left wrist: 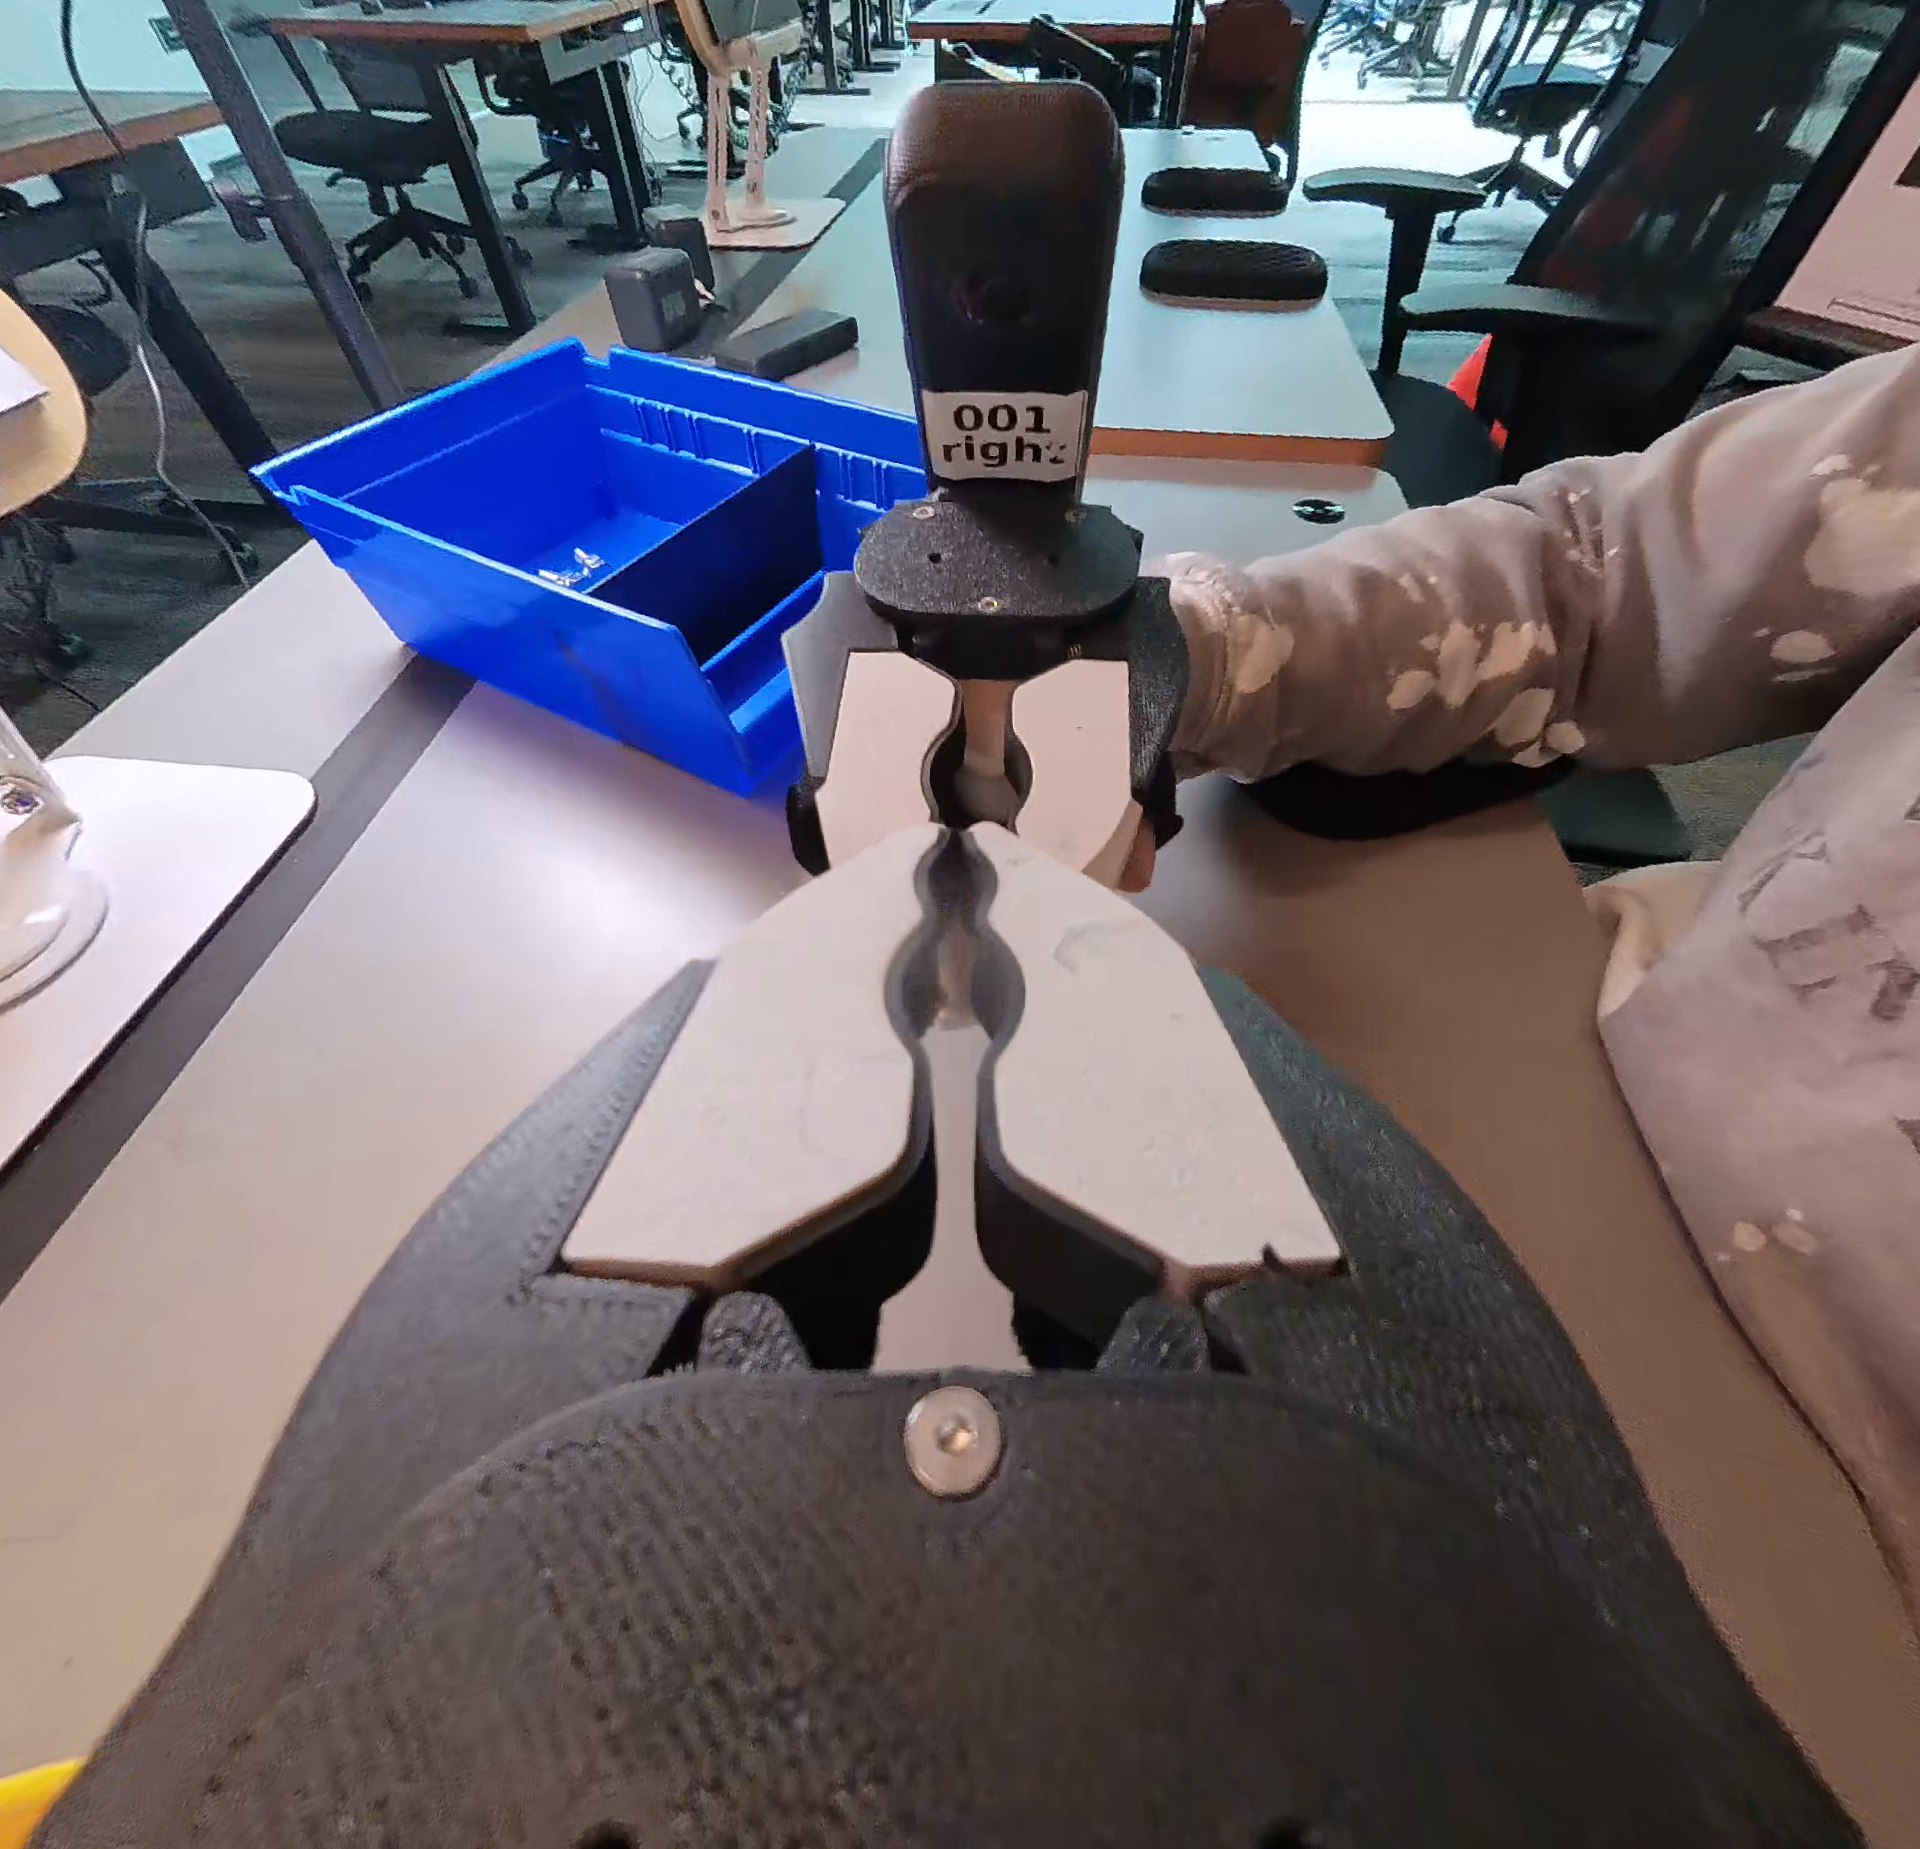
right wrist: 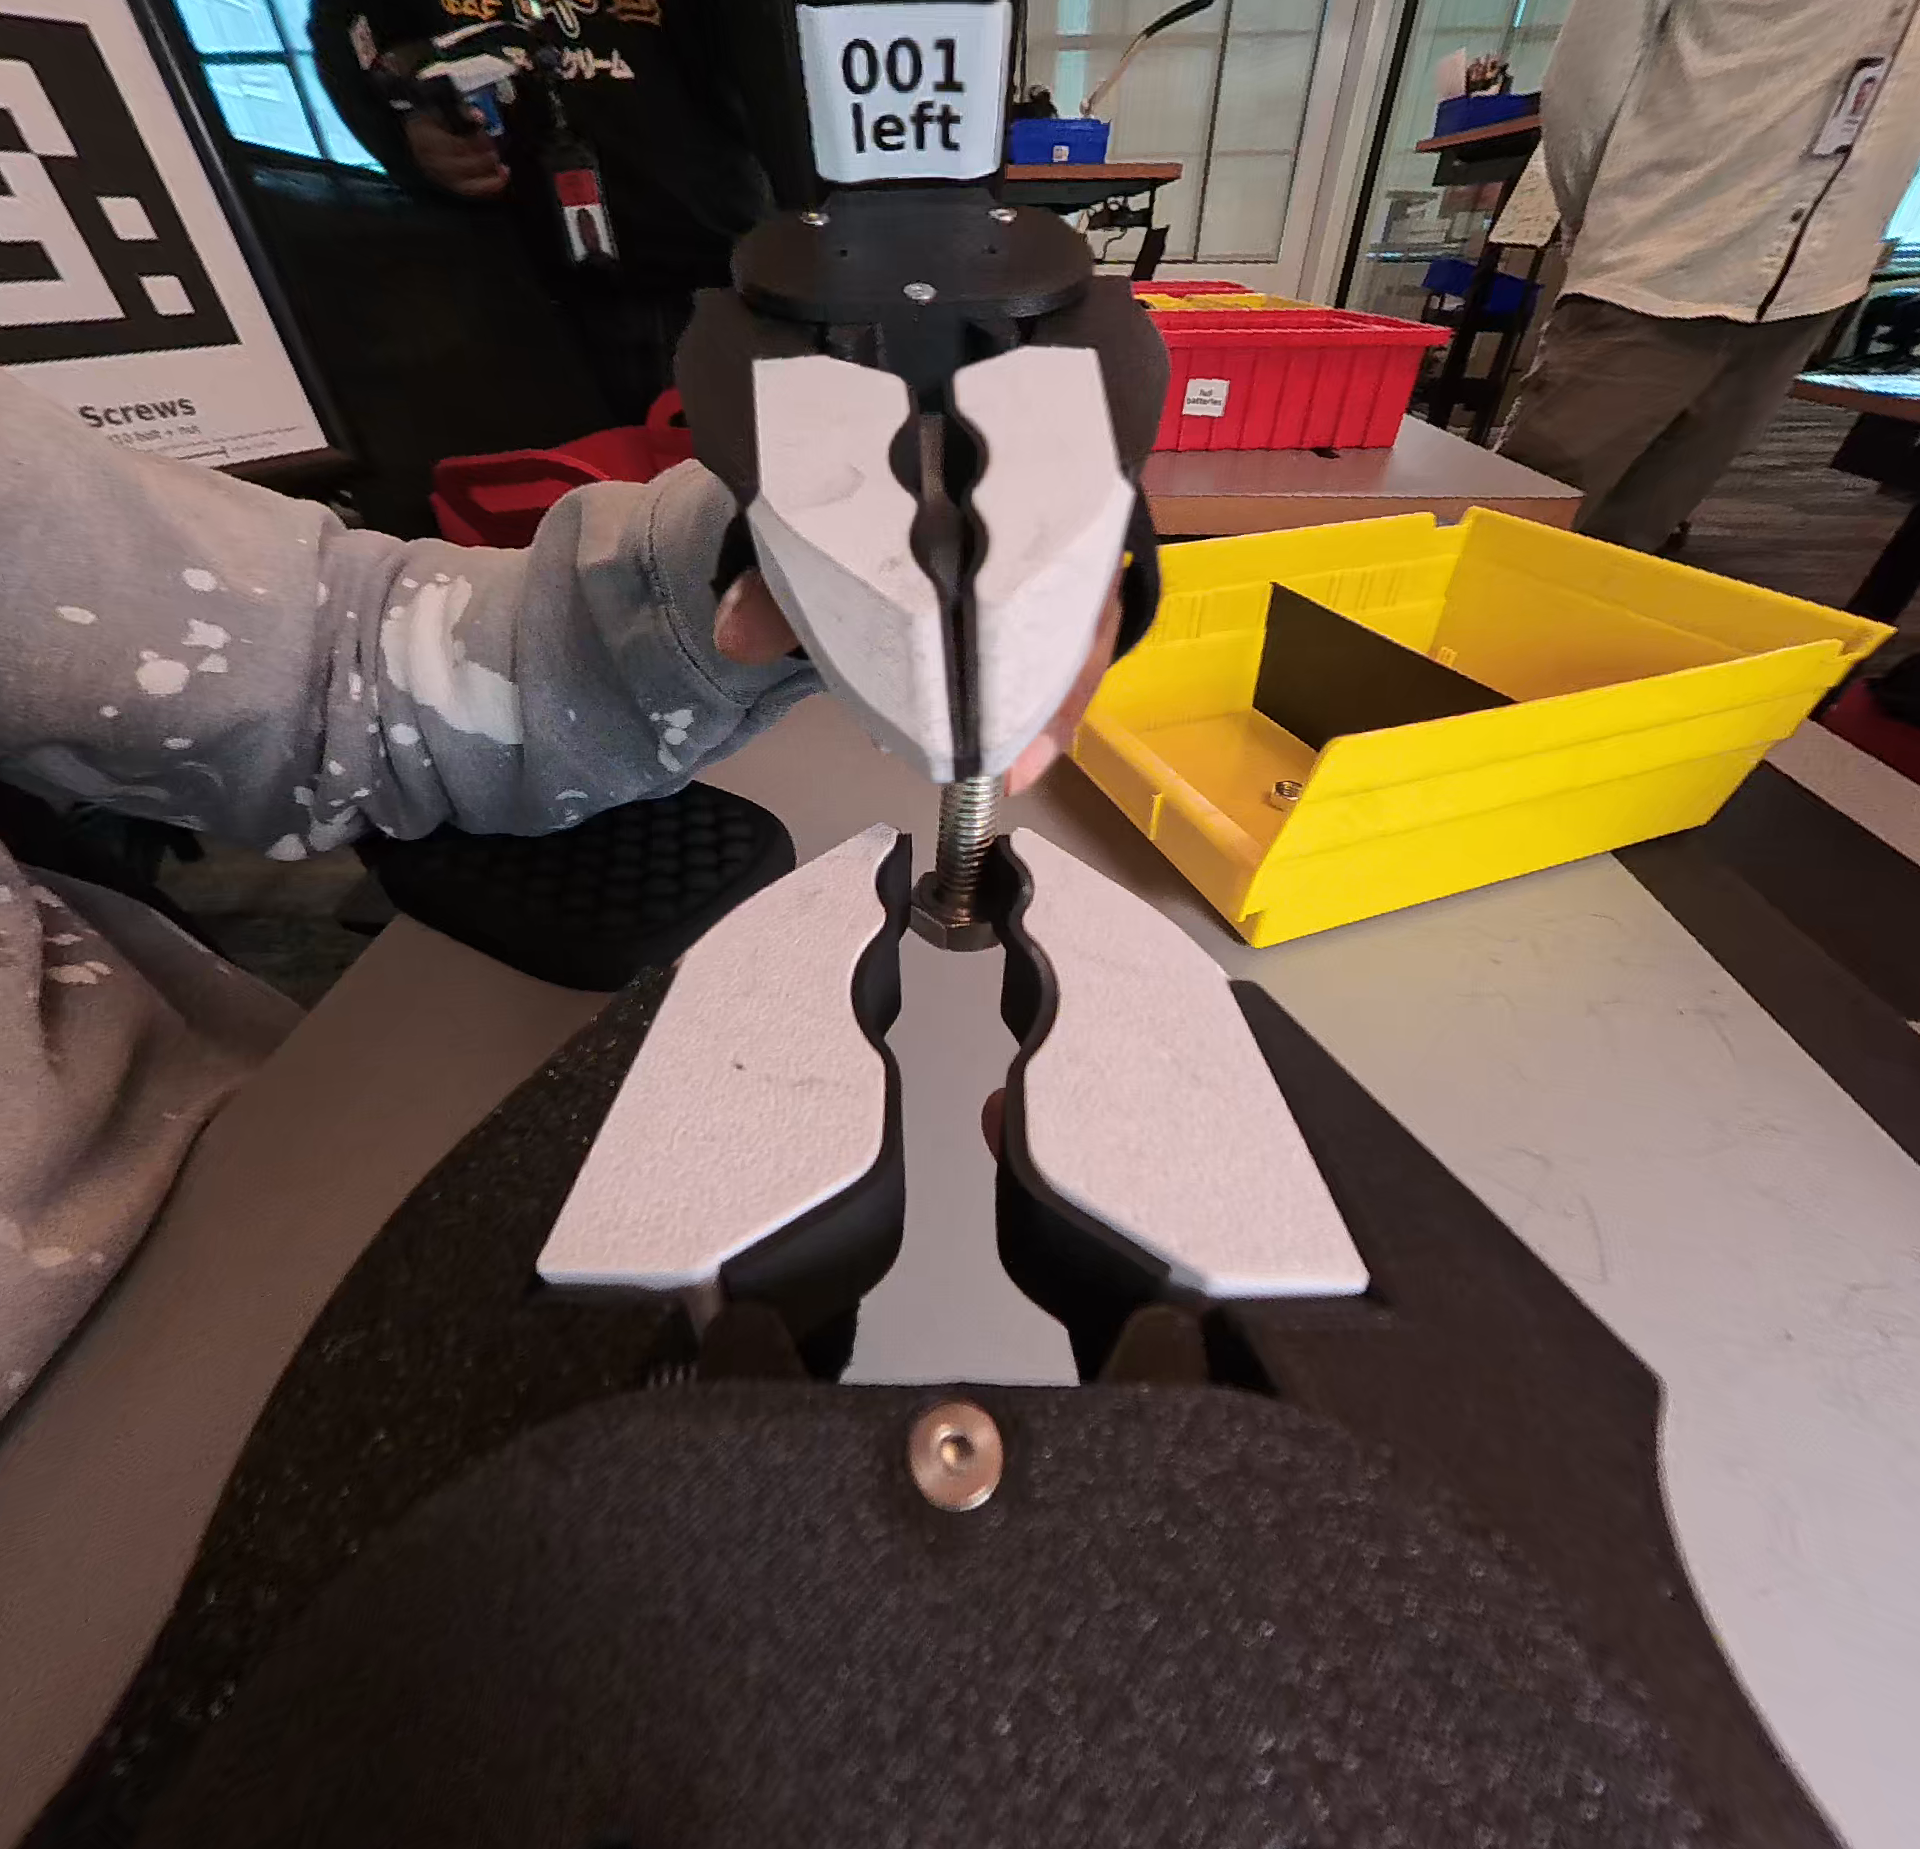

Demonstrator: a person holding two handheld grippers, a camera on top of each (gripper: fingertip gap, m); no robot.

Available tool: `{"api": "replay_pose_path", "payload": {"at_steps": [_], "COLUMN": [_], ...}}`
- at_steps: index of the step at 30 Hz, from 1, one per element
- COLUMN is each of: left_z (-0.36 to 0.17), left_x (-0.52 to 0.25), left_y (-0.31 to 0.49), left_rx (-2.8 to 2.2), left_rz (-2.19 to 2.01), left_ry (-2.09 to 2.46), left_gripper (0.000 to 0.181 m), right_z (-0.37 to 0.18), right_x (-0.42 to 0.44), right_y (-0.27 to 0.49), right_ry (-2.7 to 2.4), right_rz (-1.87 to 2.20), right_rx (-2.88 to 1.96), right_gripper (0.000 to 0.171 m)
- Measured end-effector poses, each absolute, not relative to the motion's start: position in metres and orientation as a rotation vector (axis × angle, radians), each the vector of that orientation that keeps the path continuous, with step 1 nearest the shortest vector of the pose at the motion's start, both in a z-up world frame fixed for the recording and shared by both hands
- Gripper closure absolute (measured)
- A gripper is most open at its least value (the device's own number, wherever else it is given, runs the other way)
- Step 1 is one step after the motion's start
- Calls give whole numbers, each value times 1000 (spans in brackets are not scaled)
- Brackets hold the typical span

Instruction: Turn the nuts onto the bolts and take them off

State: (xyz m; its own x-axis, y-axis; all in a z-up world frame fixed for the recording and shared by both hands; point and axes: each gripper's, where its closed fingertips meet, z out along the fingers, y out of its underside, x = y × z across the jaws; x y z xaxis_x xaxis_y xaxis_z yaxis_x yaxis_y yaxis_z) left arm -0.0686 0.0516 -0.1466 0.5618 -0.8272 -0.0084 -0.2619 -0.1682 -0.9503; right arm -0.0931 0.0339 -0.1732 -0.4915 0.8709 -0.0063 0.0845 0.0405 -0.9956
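Right wrist view: left gripper (right wrist: 958, 760), fingers clamped on bolt (right wrist: 962, 831), head hidden inside. Right gripper (right wrist: 958, 890), fingers pinching nut (right wrist: 954, 916) at its flats. Judged: steel, rigid, small, slick; grip flats, not threads. Yellow bin (right wrist: 1455, 812) on table (right wrist: 1558, 1124) holds a spare nut.

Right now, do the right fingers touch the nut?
Touching. The right wrist view shows the right gripper's fingers pressed against both sides of the nut on the bolt.
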Motion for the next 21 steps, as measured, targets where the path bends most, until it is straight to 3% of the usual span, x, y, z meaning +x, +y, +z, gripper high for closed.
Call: {"api": "replay_pose_path", "payload": {"at_steps": [6, 8, 21], "left_z": [-133, -134, -170], "left_x": [-78, -81, -98], "left_y": [50, 49, 62], "left_rx": [-1672, -1681, -1779], "left_rz": [-612, -609, -596], "left_ry": [890, 885, 809], "left_gripper": [181, 181, 181], "right_z": [-175, -175, -173], "right_x": [-97, -97, -86], "right_y": [37, 38, 92], "right_ry": [-1634, -1618, -1565], "right_rz": [1505, 1514, 1308], "right_rx": [-989, -991, -1140], "right_gripper": [157, 171, 166]}}
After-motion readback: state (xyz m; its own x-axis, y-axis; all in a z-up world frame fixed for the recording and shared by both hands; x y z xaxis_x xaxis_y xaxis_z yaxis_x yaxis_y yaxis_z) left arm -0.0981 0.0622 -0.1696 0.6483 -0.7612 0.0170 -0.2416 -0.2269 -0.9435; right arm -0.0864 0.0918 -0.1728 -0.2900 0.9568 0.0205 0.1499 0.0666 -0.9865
